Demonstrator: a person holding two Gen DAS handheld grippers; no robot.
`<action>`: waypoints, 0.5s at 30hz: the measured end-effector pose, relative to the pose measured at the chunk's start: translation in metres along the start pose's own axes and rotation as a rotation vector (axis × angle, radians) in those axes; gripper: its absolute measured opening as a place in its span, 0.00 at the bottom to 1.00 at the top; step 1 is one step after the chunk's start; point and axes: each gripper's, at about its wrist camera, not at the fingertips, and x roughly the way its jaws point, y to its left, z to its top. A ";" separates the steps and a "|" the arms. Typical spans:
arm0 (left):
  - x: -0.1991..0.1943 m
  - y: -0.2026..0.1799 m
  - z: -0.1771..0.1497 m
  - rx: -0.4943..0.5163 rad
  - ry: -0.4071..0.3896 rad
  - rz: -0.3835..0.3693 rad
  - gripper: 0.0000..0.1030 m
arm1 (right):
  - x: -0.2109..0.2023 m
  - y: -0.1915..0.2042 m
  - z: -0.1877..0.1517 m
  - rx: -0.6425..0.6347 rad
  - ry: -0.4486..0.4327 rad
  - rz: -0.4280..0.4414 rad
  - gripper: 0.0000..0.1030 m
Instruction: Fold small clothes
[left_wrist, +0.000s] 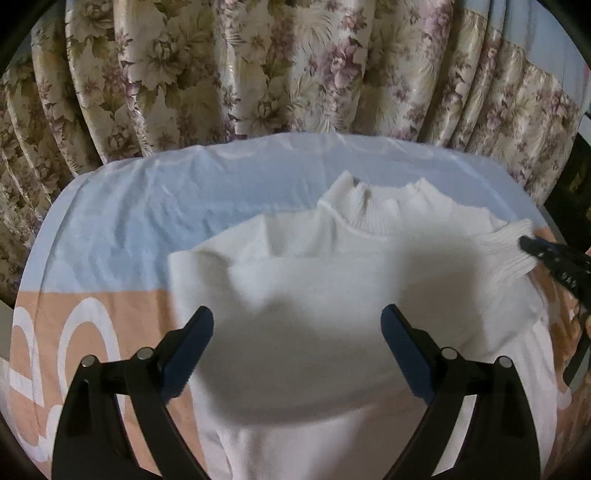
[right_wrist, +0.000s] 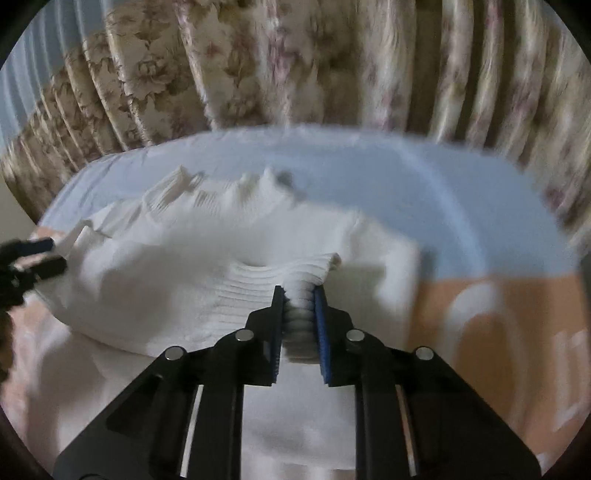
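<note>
A white knit sweater (left_wrist: 295, 266) lies flat on the bed, its ribbed collar (left_wrist: 373, 210) toward the curtain. My left gripper (left_wrist: 297, 317) hovers open over the sweater's body, nothing between its fingers, casting a shadow on the cloth. In the right wrist view my right gripper (right_wrist: 299, 291) is shut on the ribbed sleeve cuff (right_wrist: 295, 273), which bunches between the blue pads over the sweater (right_wrist: 166, 280). The left wrist view shows the right gripper (left_wrist: 546, 258) at the far right, on the cuff (left_wrist: 506, 254). The left gripper (right_wrist: 33, 258) shows at the sweater's left edge.
The bed sheet (left_wrist: 129, 206) is pale blue at the back and peach with large white letters at the front. A floral curtain (left_wrist: 258, 66) hangs close behind the bed. A dark edge (left_wrist: 576, 184) stands at the far right.
</note>
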 end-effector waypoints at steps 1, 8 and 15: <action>0.003 0.002 0.001 -0.005 0.007 0.001 0.90 | -0.009 -0.008 0.001 0.026 -0.039 -0.038 0.16; 0.037 0.027 -0.018 -0.084 0.128 0.045 0.91 | 0.001 -0.041 -0.013 0.160 0.039 -0.026 0.27; -0.001 0.013 -0.021 -0.014 0.011 0.065 0.90 | -0.015 -0.007 -0.004 0.077 -0.041 0.108 0.46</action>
